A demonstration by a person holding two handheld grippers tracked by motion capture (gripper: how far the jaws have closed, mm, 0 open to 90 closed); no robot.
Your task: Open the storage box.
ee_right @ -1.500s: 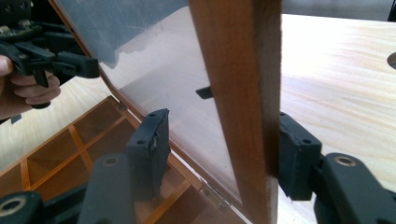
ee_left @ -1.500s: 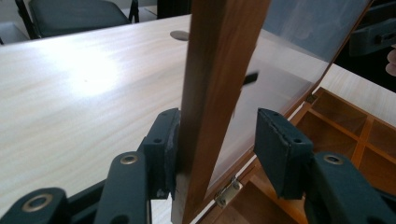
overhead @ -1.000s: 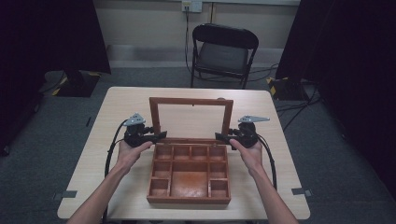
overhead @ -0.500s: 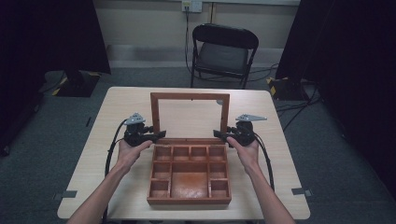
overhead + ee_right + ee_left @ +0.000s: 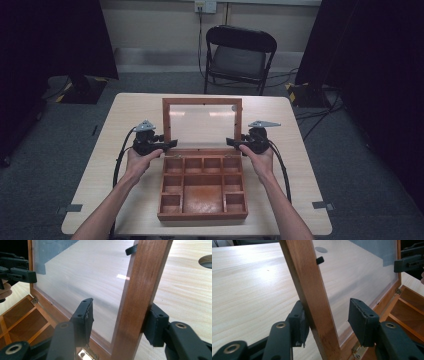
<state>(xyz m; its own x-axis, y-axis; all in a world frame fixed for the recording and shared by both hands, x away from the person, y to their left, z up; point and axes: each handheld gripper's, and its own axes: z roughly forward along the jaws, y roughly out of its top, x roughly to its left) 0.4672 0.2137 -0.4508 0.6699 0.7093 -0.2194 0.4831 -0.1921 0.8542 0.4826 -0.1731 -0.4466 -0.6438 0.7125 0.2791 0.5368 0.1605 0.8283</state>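
Nearest the person, a wooden box with small compartments sits on the near half of the table, its tray open. At the box's back edge the glass-paned lid stands upright on brass hinges. The left gripper straddles the lid's left frame rail; its jaws have just been opening, with one pad against the rail's outer face and the other standing clear on the glass side. The right gripper straddles the right frame rail with jaws apart: the outer pad touches the wood, the inner hangs off the pane. Beyond the table stands a black folding chair.
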